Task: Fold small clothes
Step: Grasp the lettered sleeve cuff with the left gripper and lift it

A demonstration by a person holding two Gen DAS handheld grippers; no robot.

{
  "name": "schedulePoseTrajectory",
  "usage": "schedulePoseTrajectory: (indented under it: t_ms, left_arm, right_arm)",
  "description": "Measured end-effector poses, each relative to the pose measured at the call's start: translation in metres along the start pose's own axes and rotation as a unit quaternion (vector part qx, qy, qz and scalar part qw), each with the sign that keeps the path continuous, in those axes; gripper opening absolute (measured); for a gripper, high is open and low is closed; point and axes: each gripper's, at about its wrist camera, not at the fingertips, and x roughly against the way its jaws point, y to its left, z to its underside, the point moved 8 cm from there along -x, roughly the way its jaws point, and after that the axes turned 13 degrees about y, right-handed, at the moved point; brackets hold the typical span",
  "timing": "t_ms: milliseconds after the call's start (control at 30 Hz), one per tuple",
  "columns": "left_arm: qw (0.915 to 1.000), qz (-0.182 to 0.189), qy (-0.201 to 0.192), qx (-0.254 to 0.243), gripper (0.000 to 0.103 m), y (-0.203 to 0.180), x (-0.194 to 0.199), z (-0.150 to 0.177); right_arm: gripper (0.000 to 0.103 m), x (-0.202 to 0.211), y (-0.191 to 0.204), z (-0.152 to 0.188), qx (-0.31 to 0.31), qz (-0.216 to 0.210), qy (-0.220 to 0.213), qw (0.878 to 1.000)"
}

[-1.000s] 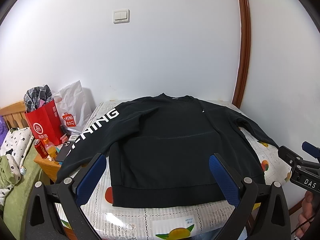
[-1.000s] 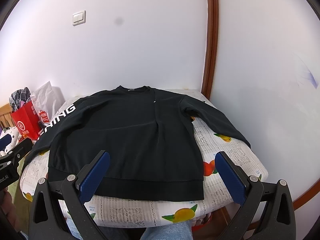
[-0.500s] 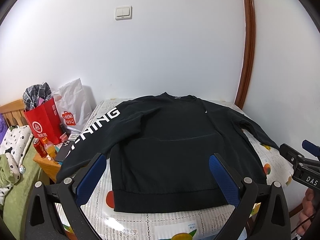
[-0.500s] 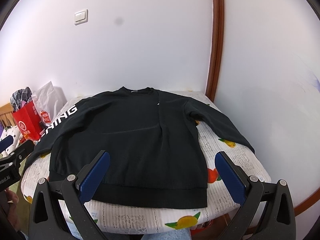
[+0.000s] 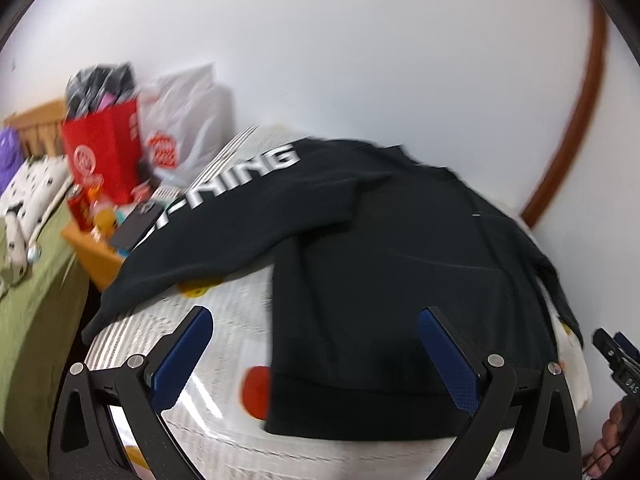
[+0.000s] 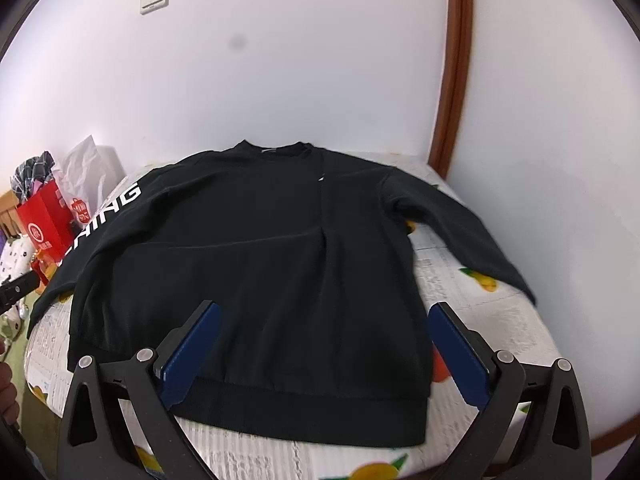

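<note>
A black long-sleeved sweatshirt [image 6: 280, 264] lies flat, front up, on a table covered by a fruit-print cloth [image 6: 492, 320]. Its collar is at the far side and both sleeves are spread out. White lettering [image 5: 240, 180] runs along the left sleeve. In the blurred left wrist view the sweatshirt [image 5: 400, 288] fills the centre and right. My left gripper [image 5: 316, 356] is open and empty over the near left hem area. My right gripper [image 6: 324, 356] is open and empty above the near hem.
A red paper bag [image 5: 100, 152] and a white plastic bag [image 5: 184, 120] stand left of the table, by a wooden stand with a can, bottle and phone [image 5: 134, 220]. A green-covered bed [image 5: 32, 300] is at far left. White walls and a brown door frame [image 6: 454, 80] lie behind.
The left gripper has swung left and lower toward the lettered sleeve, blurring its view. The right gripper has moved closer over the hem. The sweatshirt has not moved.
</note>
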Motion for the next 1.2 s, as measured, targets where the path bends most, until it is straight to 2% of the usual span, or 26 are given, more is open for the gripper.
schedulePoseTrajectory:
  t_ms: [133,233,333,367,433,533,633,700,733,767,800,833,867,933,1033,1133,1200]
  left_arm:
    - [0.9993,-0.021,0.017,0.025,0.103,0.036,-0.026,0.002]
    - [0.9975,-0.019,0.036,0.058,0.101,0.062,-0.049,0.008]
    - [0.9946,0.004,0.044,0.095,0.094,0.086,-0.069,0.013]
    - [0.9935,0.015,0.034,0.107,0.09,0.094,-0.073,0.012]
    - [0.99,0.036,0.023,0.134,0.088,0.106,-0.08,0.008]
    - [0.9831,0.074,0.007,0.167,0.081,0.115,-0.09,0.0]
    - [0.9803,0.088,-0.011,0.176,0.08,0.114,-0.094,-0.012]
    - [0.9748,0.097,-0.017,0.2,0.078,0.12,-0.099,-0.019]
    - [0.9718,0.098,-0.017,0.214,0.071,0.123,-0.102,-0.022]
    - [0.9682,0.097,-0.013,0.23,0.059,0.128,-0.108,-0.025]
    - [0.9651,0.09,-0.014,0.245,0.049,0.133,-0.112,-0.029]
    - [0.9631,0.081,-0.014,0.256,0.044,0.137,-0.115,-0.032]
    - [0.9627,0.059,-0.006,0.264,0.031,0.142,-0.119,-0.037]
    - [0.9654,0.019,0.009,0.26,0.013,0.148,-0.124,-0.044]
    - [0.9723,-0.016,0.003,0.233,0.007,0.149,-0.118,-0.06]
    - [0.9795,-0.042,-0.033,0.194,0.007,0.138,-0.093,-0.088]
    - [0.9844,-0.045,-0.058,0.16,0.006,0.12,-0.077,-0.112]
  right_arm:
    - [0.097,-0.029,0.006,-0.005,0.003,-0.011,0.008,1.0]
    - [0.097,-0.049,0.012,-0.003,-0.002,-0.024,0.019,1.0]
    - [0.097,-0.075,0.019,0.006,0.003,-0.036,0.047,0.998]
    - [0.097,-0.084,0.02,0.009,0.007,-0.026,0.056,0.998]
    - [0.097,-0.097,0.022,0.012,0.017,-0.014,0.069,0.997]
    - [0.097,-0.112,0.023,0.015,0.03,0.002,0.085,0.996]
    - [0.097,-0.119,0.024,0.013,0.034,0.01,0.092,0.995]
    - [0.097,-0.123,0.024,0.009,0.035,0.015,0.093,0.995]
    - [0.097,-0.125,0.023,0.006,0.035,0.017,0.094,0.995]
    - [0.097,-0.127,0.023,0.003,0.034,0.018,0.095,0.995]
    - [0.097,-0.128,0.023,0.0,0.033,0.018,0.095,0.995]
    - [0.097,-0.13,0.021,-0.003,0.033,0.018,0.094,0.995]
    - [0.096,-0.13,0.021,-0.006,0.032,0.018,0.093,0.995]
    - [0.097,-0.132,0.019,-0.012,0.032,0.019,0.091,0.995]
    - [0.097,-0.135,0.012,-0.019,0.035,0.022,0.088,0.995]
    - [0.096,-0.137,0.0,-0.028,0.046,0.035,0.08,0.995]
    - [0.096,-0.137,-0.006,-0.035,0.052,0.035,0.075,0.995]
